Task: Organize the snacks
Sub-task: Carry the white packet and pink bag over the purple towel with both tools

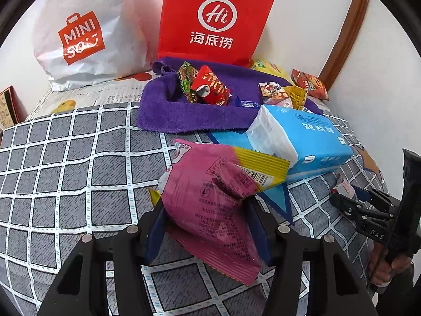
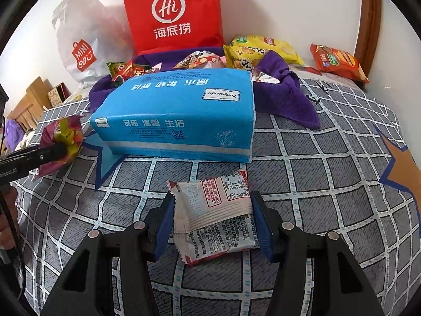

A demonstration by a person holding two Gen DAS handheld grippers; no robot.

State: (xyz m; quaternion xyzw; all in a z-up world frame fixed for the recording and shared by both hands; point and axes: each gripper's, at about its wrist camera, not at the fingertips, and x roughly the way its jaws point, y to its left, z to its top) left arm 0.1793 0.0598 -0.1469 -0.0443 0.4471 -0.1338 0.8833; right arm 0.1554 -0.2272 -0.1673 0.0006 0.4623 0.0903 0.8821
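Observation:
My left gripper point(image 1: 205, 216) is shut on a pink and yellow snack bag point(image 1: 210, 184), held above the checked bedspread; it also shows in the right wrist view point(image 2: 60, 142). My right gripper point(image 2: 213, 218) is shut on a small white and red snack packet point(image 2: 215, 218); it shows at the right in the left wrist view point(image 1: 352, 197). A purple towel point(image 1: 171, 110) lies at the back with several snacks on it, among them a red packet point(image 1: 210, 87). The towel shows in the right wrist view point(image 2: 286, 97) too.
A blue tissue pack point(image 2: 179, 115) lies in front of the towel. A red paper bag point(image 1: 215, 18) and a white Miniso bag point(image 1: 81, 34) stand against the wall. A yellow bag point(image 2: 265, 47) and an orange bag point(image 2: 339, 62) lie at the back right.

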